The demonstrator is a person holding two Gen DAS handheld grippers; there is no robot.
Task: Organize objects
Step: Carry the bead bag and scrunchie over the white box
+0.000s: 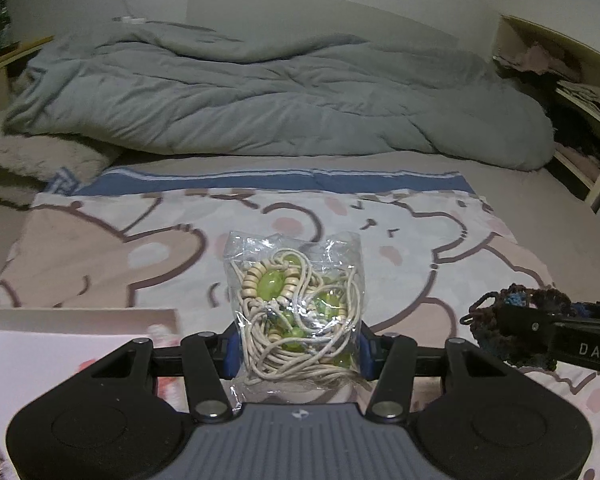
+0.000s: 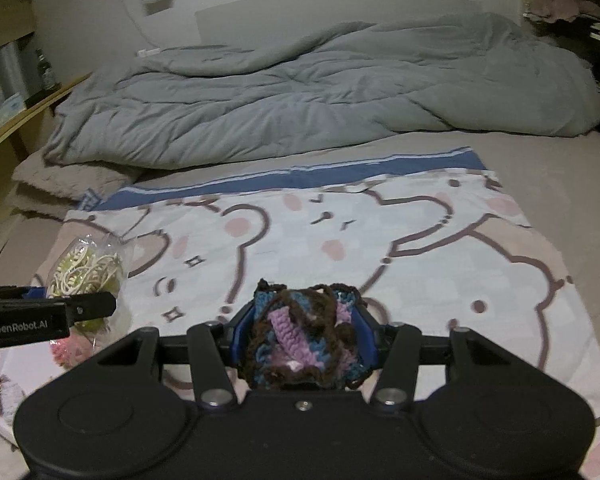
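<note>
Left tool clamped on bead bag; right tool clamped on crochet pouch, lower centre. Both lifted off blanket; placing outstanding.

At the lower right of the left wrist view, the right gripper carries the white letters "DAS" on its black side. At the lower left of the right wrist view, the left gripper reads "GenRobot.AI" on its black body.

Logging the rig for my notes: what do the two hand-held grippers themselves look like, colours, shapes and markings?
Both match: black linkage arms with silver pivot bolts, round black housings either side, blue pads on the fingers. The left hand-held gripper has a ribbed grey body with a small white logo; its side reads "GenRobot.AI" in the right wrist view. The right hand-held gripper has a black body; its side shows "DAS". No cables or sleeves visible.
</note>
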